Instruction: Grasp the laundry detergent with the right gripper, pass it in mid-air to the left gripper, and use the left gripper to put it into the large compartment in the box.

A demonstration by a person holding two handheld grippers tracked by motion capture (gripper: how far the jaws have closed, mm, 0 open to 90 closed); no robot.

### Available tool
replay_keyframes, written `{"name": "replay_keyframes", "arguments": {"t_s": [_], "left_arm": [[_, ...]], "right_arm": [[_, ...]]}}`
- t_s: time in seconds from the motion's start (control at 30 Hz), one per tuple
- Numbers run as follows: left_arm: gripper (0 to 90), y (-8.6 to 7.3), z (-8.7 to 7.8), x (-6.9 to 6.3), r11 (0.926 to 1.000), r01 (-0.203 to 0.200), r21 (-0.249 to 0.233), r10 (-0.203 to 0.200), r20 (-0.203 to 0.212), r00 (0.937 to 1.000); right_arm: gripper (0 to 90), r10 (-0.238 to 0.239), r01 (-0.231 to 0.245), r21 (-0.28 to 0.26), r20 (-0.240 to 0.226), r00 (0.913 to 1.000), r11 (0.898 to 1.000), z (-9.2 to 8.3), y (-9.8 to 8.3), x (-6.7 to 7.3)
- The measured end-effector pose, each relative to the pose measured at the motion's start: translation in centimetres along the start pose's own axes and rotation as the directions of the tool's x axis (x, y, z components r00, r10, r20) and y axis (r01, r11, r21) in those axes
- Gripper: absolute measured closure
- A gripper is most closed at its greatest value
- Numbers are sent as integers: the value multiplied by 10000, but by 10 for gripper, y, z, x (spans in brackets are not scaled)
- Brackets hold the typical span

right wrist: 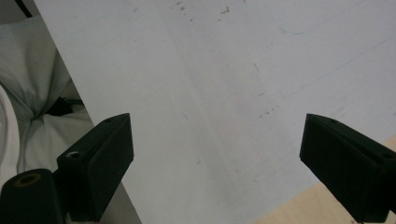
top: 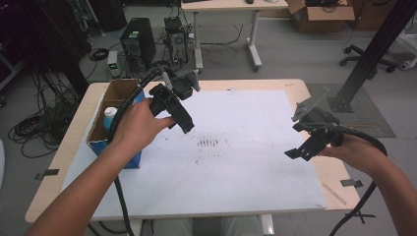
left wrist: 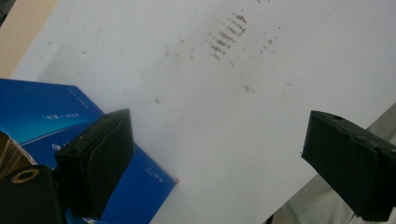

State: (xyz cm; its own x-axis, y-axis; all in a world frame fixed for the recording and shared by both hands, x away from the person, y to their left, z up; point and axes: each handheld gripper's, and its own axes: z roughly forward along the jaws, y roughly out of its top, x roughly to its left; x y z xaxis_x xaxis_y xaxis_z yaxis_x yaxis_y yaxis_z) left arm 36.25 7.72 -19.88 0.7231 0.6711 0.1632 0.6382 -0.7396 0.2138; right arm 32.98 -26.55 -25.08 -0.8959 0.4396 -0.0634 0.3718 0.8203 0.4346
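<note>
Scene: a person is holding a gripper in each hand above a counter (top: 74, 128) covered by a white sheet (top: 246, 167)
Left gripper (top: 183, 123): hovering over the sheet just beside the box, fingers (left wrist: 100, 163) standing wide apart and holding nothing
Right gripper (top: 301, 151): hanging over the sheet's right edge, well apart from the box, fingers (right wrist: 100, 163) also spread wide and empty
Box (top: 115, 105): an open cardboard box with blue sides is sitting at the counter's left side, its long axis running away from the person
Hidden: the left hand (top: 140, 125) is covering the box's near right corner; a white bottle with a blue cap (top: 110, 114) is standing inside, mostly concealed
Hard to make out: faint brown smudges (top: 209, 142) mid-sheet
</note>
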Motion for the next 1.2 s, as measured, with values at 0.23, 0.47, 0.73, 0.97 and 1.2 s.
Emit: {"name": "replay_keyframes", "arguments": {"t_s": [0.23,0.47,0.73,0.97,1.2], "left_arm": [[95,12,6,4,9975,-708,32,708,83,9975],[95,26,12,2,9906,-1371,-10,1371,196,9904],[93,41,14,-2,9795,-2013,-69,2014,367,9788],[92,46,16,-3,9720,-2344,-159,2349,319,9715],[90,54,20,-5,9585,-2813,-461,2831,383,9583]], "right_arm": [[94,76,-76,33,-5,10000,10000,1,4,-1],[94,105,-104,126,-35,9999,9999,2,9,-3],[94,50,-49,150,-45,10000,9999,2,14,-4],[94,-30,32,156,-110,9999,9999,4,18,-5],[94,-57,61,203,-209,9998,9998,11,22,-7]]}}
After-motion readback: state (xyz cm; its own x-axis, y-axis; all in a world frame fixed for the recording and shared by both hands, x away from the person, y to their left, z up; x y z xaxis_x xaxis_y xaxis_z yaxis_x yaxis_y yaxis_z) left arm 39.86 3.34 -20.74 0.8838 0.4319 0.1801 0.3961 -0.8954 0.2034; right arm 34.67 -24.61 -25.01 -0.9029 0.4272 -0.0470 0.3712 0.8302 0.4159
